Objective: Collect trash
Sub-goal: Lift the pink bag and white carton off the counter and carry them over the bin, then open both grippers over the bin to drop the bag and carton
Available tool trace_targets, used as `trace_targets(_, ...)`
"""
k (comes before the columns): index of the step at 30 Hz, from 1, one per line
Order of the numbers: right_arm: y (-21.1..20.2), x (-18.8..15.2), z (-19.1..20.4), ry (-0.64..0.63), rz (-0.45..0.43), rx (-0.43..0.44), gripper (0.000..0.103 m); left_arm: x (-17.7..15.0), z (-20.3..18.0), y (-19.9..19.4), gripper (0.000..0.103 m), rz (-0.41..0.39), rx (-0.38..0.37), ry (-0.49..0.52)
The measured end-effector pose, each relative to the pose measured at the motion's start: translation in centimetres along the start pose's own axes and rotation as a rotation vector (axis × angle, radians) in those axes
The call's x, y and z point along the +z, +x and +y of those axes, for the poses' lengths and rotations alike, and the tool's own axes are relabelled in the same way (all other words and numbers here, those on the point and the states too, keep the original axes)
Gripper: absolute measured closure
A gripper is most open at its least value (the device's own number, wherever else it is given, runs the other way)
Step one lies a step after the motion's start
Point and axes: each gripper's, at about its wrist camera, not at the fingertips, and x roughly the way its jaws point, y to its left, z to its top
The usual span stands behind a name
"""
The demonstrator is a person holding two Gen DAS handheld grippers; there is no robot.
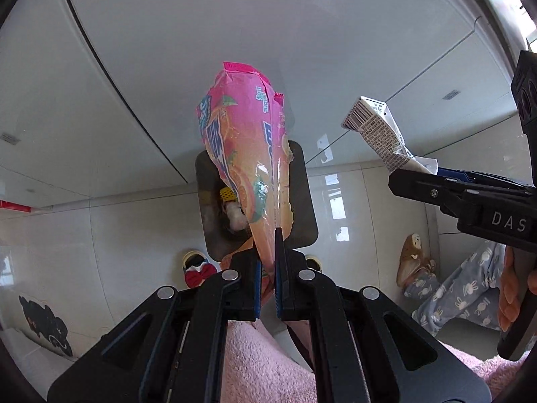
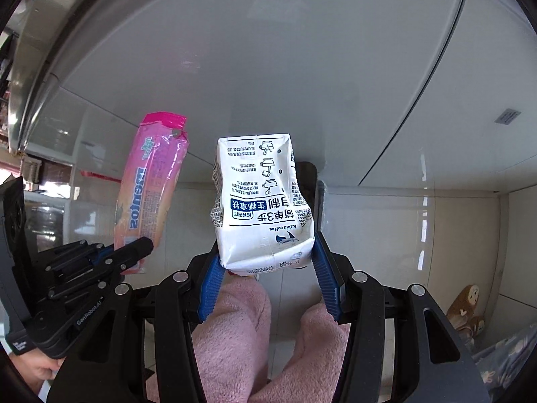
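Left hand-held gripper (image 1: 266, 268) clamps a pink candy wrapper (image 1: 245, 147); right hand-held gripper (image 2: 266, 268) grips a white carton (image 2: 265, 201). Both hang above the bin (image 1: 302, 201). Next, probably: release.

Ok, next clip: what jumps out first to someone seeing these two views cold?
The bright pink Mentos wrapper pinched in the left gripper fills the middle of the left wrist view. The white Luckin coffee carton is clamped in the right gripper at the centre of the right wrist view. Below both sits a dark trash bin on the pale tiled floor.
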Motion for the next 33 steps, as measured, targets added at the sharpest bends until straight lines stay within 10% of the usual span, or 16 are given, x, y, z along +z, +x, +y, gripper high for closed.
trace_targets(17,7.5,1.3,-1.6,0.169,0.112,0.009,0.052,1.2,2.4,5.6,0.096,0.064,-0.025,-0.015)
trace_targets(19,7.5,1.7,-1.3,0.173,0.108,0.013,0.050,0.6,1.9,5.9,0.065,0.058,-0.018,-0.024)
trace_targets(28,7.2,2.3,-1.5,0.192,0.082,-0.008,0.005,0.4,2.8,4.3,0.011,0.021,0.049,-0.056)
trace_targets(33,4.9,2.7,-0.7,0.130,0.038,-0.050,0.003,0.4,2.6,1.4,0.008,-0.007,0.059,-0.068)
